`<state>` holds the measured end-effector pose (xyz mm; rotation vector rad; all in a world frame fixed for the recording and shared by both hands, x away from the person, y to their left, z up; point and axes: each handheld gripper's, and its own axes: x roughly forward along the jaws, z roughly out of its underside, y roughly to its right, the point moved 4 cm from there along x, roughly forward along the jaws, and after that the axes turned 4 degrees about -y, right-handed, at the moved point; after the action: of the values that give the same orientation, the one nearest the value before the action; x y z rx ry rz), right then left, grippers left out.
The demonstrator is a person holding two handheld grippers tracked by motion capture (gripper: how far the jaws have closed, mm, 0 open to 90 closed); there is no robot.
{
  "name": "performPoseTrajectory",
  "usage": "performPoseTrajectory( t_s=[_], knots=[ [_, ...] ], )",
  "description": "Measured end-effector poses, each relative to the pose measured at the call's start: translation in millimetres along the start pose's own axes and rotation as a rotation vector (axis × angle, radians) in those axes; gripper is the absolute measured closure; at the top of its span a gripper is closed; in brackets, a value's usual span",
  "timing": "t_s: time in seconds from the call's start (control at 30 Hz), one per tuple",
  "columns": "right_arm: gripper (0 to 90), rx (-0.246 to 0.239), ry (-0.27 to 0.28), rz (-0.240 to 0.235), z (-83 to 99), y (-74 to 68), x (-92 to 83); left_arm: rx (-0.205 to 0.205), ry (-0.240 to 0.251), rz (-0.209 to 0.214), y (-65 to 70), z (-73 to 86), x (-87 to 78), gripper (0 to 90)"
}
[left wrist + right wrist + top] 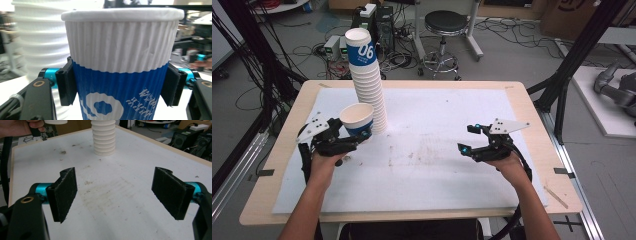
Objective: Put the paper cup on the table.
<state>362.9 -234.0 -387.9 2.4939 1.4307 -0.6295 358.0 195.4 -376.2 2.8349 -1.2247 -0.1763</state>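
A tall stack of white ribbed paper cups stands at the back left of the white mat, its top cup banded blue with "06"; its base rises at the far end of the right gripper view. My left gripper is shut on a single white-and-blue paper cup, held upright just left of the stack's foot. In the left gripper view both pads press the cup's blue band, with the stack behind it. My right gripper hovers open over the mat's right half, nothing between its pads.
The white mat covers a wooden table and carries brown smudges near its middle. Beyond the far edge, a black stool, cables and boxes sit on the floor. A black frame post rises at the right.
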Motion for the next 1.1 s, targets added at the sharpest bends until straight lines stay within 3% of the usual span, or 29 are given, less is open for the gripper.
performPoseTrajectory(
  t_s=[0.13,0.23,0.33,0.47,0.6,0.87,1.1],
  knots=[
    [20.9,0.0,-0.012,-0.002,2.9,-1.1,1.1,-0.024,-0.002,-0.042,-18.0,9.1,-9.6,28.3],
    [20.9,0.004,-0.014,0.004,3.9,-0.2,1.3,-0.005,0.001,-0.064,-28.9,18.1,-16.4,28.3],
    [20.9,0.006,-0.013,0.005,4.4,0.0,0.7,0.042,-0.012,-0.083,-37.0,28.1,-20.4,28.2],
    [20.9,0.005,-0.018,0.006,5.3,-0.1,2.0,0.033,-0.017,-0.116,-44.9,35.7,-23.1,27.9],
    [20.9,0.001,-0.025,0.004,6.2,-1.0,2.7,0.037,-0.062,-0.15,-51.1,44.4,-24.9,27.9],
    [21.0,0.006,-0.034,0.004,9.1,-0.1,2.2,-0.037,-0.209,-0.262,-71.5,68.9,-28.7,27.9],
    [21.0,0.0,-0.034,0.001,8.9,-0.8,2.1,-0.018,-0.294,-0.276,-73.7,77.6,-23.7,27.8]
  ],
)
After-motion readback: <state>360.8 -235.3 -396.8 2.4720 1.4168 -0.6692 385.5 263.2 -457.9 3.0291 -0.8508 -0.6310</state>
